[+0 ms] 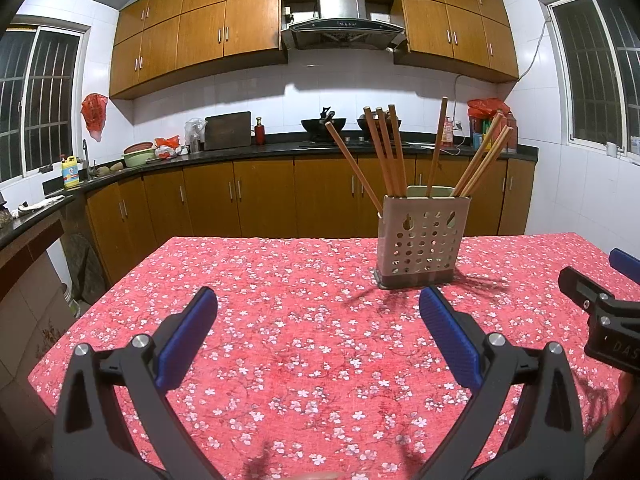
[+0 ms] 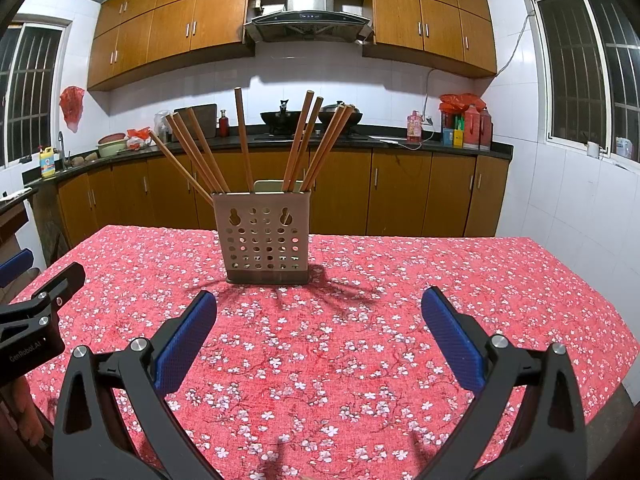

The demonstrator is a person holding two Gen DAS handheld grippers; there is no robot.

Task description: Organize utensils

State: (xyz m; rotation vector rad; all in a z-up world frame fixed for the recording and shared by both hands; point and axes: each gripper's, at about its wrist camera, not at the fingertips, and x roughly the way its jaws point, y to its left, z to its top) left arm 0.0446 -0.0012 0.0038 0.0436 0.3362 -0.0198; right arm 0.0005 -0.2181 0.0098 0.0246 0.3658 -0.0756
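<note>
We held both the left gripper (image 1: pixel 318 334) and right gripper (image 2: pixel 319 334) with jaws wide and empty, and a bump could tip the holder (image 2: pixel 262 236) of chopsticks (image 2: pixel 243 136).

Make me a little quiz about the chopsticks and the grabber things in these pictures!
1. True or false: the chopsticks are lying flat on the tablecloth.
2. What is the holder standing on: A) the kitchen counter, B) the red flowered tablecloth, C) the floor?
3. Fill in: both the left gripper and the right gripper are ____ and hold nothing.

Key:
1. False. They stand leaning in the holder with holes in its front.
2. B.
3. Open. The blue pads on each one sit wide apart over the cloth, on the near side of the holder.
</note>
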